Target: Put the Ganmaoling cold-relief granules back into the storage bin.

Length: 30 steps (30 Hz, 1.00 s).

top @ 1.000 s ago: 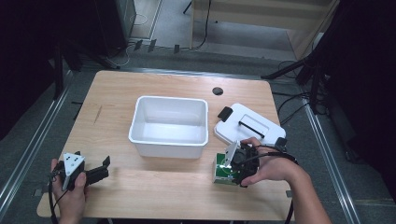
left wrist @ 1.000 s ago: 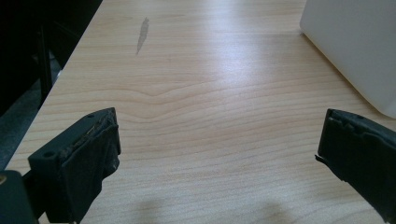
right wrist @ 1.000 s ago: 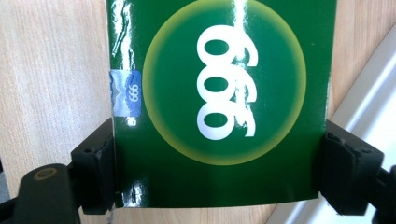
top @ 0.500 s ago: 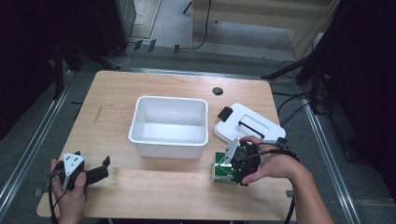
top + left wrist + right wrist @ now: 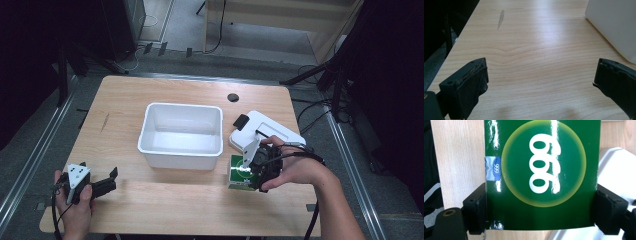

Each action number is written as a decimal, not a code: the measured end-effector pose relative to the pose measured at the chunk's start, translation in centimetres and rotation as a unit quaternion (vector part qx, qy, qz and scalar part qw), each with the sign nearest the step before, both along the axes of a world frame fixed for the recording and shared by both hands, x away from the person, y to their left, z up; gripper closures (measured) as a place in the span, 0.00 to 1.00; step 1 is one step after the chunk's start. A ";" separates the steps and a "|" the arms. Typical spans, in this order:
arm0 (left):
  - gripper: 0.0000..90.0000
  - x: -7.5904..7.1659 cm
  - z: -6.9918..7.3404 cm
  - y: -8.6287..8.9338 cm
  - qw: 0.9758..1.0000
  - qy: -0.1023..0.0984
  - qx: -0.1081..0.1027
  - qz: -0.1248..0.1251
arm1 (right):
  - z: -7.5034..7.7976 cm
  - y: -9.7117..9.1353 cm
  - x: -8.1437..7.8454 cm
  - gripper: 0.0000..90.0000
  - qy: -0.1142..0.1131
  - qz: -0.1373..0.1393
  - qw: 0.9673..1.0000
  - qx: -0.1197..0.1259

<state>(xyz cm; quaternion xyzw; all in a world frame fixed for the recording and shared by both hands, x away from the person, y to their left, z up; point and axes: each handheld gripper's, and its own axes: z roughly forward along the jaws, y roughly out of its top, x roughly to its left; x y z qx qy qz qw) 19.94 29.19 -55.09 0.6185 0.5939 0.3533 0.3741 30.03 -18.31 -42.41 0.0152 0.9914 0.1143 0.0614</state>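
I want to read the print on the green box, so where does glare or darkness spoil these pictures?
Right gripper view: white glare streaks cross the glossy green box, yet the digits stay legible. High view: a bright reflection washes out the box top, and the room around the wooden table is nearly black. Left gripper view: a soft sheen lies on the wood.

Green boxes: 1, green "999" box (image 5: 241,173), glossy, w/ small blue sticker
White tubs: 1, open white tub (image 5: 181,134)
White lids: 1, white lid (image 5: 267,131) w/ black clip at corner
Grippers: 2, left gripper (image 5: 102,185), right gripper (image 5: 252,170)
Hands: 2
Black grommets in table (image 5: 165,210): 1
Tables: 1, wood
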 end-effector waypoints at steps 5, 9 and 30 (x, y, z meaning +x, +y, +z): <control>0.00 0.0 0.0 0.0 1.000 -0.001 0.001 0.000 | 0.9 -0.3 0.2 0.18 -0.005 -0.004 1.000 0.000; 0.00 0.0 0.0 0.0 1.000 -0.001 0.002 -0.001 | 1.7 -0.5 0.4 0.18 -0.006 -0.008 1.000 0.002; 0.00 0.0 0.0 -0.1 1.000 -0.002 0.006 -0.004 | 5.7 -0.6 1.7 0.18 -0.012 -0.019 1.000 0.021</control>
